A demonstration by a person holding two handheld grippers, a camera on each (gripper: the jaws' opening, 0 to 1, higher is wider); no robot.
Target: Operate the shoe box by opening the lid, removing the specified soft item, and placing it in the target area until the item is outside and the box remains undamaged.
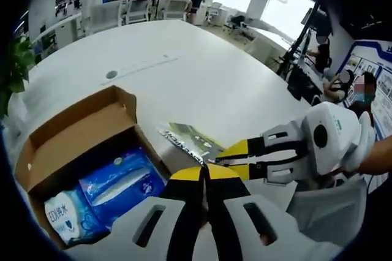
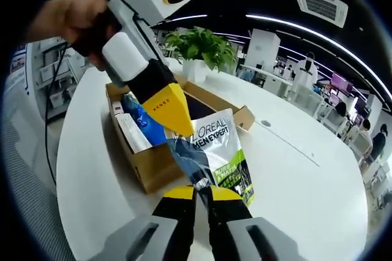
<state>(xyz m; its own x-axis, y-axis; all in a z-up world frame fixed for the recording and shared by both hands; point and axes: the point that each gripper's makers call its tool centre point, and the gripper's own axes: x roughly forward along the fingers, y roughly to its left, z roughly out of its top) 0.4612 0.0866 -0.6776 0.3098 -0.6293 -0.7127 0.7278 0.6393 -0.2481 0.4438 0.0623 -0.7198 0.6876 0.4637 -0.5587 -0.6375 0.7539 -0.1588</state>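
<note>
We see open brown cardboard shoe box [image 2: 156,163] on round white surface [image 2: 306,181], potted green plant [image 2: 202,46] behind. Inside: blue glossy tissue pack [image 1: 122,184], white wipes pack [image 1: 64,212]. Right tongs [image 2: 201,190] clamped on glossy grey-green L'Oreal sachet [image 2: 214,151], outside box. Left tongs [image 1: 205,172] together, holding nothing, their yellow tip just beside sachet.

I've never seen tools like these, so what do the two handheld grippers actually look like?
Each gripper has a chunky white plastic body with slotted openings, black midsections and yellow-tipped jaws. The left gripper carries small lettering on its yellow tip, and a dark cable hangs below the hand holding it. The right gripper narrows from white through black to yellow.
</note>
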